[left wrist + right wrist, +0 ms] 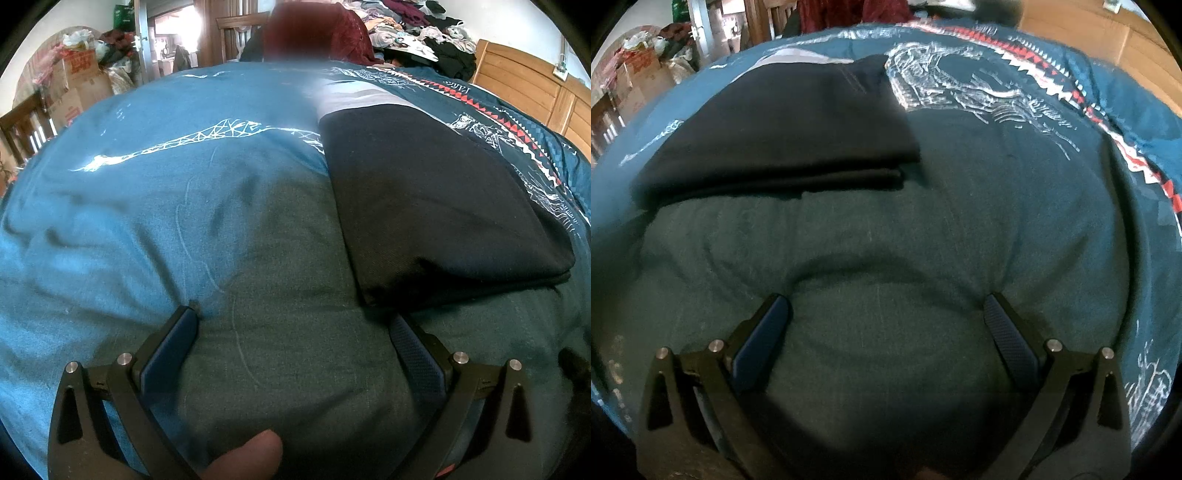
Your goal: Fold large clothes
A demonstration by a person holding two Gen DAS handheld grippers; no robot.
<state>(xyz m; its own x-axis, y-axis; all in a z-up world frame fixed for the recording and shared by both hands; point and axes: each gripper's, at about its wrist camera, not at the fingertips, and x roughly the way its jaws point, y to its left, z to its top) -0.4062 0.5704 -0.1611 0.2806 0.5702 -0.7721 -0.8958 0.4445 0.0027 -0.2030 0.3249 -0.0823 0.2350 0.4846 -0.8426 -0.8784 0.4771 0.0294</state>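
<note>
Nearest the left wrist camera, the left gripper (293, 321) stands wide open with nothing between its fingers, both tips pressed into or resting on the blue bedspread (147, 206), and a thumb (247, 456) shows at the bottom edge. The right gripper (886, 308) is likewise spread wide and empty, its tips dimpling the bedspread just short of the dark garment (775, 136). That garment, the thing being folded, lies flat on the bedspread in a neat stacked rectangle, its near edge showing at least two layers; in the left view it sits just beyond and to the right of the left gripper (436, 206). Judging from this, the fold looks nearly or fully done. The risk from here is that fingers already sunk into the soft bedspread could pinch the cover along with the garment's lower layer, dragging the stack askew, or catch only the top layer and peel the fold open. Beyond the garment, a pale grey cloth (354, 98) lies partly under it, what it is unclear. Farther off, a heap of clothes (417, 33) and a wooden headboard (532, 92) sit past the garment; a blurred red mass (314, 33) cannot be made out.
</note>
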